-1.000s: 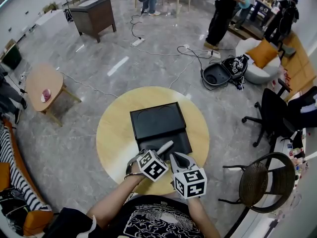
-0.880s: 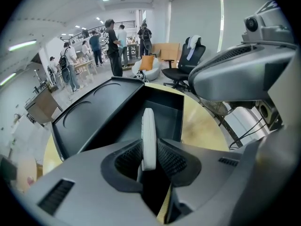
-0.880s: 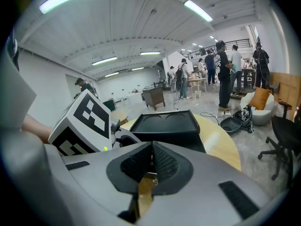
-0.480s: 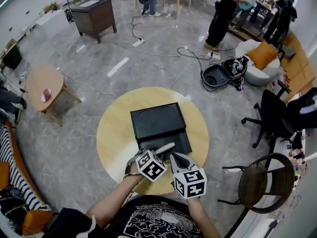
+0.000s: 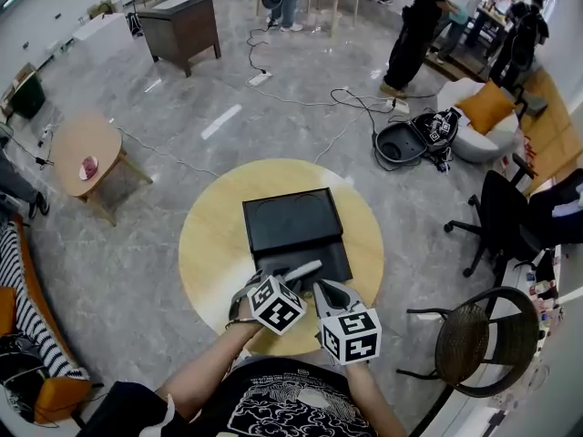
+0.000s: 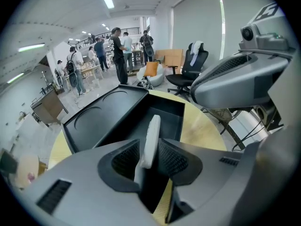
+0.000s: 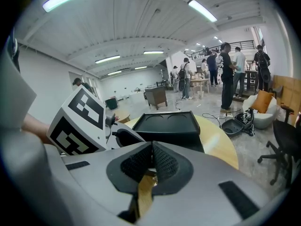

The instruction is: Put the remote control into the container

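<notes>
**Remote levelled over the open box, not yet dropped**

Has tipped the slim pale-grey remote control (image 5: 303, 269) from a nose-up slant a second ago to a flatter lie, and has otherwise barely shifted it. Holds it above the near, open compartment of the black rectangular container (image 5: 250, 230), which sits on the round yellow wooden bench (image 5: 209, 244). Looks like the last lining-up before the drop. Leaves the placing itself still to do: not yet resting inside, not yet let go.

Grips the remote's near end in the left tongs (image 6: 149, 158), ribbed pads clenched on either side of it. Lets the far end jut forward over the compartment, seemingly clear of the walls and floor, though contact underneath cannot be ruled out from these views.

Keeps the right tongs (image 7: 151, 161) pressed together pad to pad, with nothing between them. Parks them just beside the left pair at the bench's near edge, short of the container and not touching it as far as can be seen.

Probably calls for a small lowering and then easing the left pads apart.
</notes>
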A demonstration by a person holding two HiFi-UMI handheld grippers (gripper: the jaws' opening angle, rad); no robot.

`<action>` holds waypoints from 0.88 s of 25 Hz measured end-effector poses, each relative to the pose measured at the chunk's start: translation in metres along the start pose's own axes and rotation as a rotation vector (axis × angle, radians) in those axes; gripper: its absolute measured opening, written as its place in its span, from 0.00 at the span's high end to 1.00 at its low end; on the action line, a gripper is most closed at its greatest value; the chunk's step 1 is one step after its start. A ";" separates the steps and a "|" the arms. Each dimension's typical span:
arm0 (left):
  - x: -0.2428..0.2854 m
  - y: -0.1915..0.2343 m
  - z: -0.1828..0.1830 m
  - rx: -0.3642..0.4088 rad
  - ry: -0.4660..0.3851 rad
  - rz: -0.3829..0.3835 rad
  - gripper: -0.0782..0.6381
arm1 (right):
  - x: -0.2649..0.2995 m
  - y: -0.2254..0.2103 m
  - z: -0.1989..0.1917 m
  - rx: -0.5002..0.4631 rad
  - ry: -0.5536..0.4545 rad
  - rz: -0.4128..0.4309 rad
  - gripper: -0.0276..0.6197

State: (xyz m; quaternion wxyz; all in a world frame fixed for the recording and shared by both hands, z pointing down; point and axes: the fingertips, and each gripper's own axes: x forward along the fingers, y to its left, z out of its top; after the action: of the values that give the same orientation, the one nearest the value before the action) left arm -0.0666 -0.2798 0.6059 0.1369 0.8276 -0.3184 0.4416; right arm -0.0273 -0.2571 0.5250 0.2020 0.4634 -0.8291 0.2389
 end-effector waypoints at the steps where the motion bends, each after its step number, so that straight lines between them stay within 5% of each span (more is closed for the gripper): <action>1: -0.001 0.000 0.001 -0.011 -0.010 0.003 0.73 | -0.001 0.000 0.000 -0.003 0.000 0.002 0.92; 22: -0.059 -0.043 0.036 -0.191 -0.272 0.075 0.79 | -0.047 0.004 -0.008 -0.075 -0.011 0.110 0.92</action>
State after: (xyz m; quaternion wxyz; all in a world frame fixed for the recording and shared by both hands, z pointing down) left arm -0.0394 -0.2417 0.5396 0.1538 0.8505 -0.4053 0.2979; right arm -0.0070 -0.2196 0.5042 0.2010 0.4108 -0.8627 0.2159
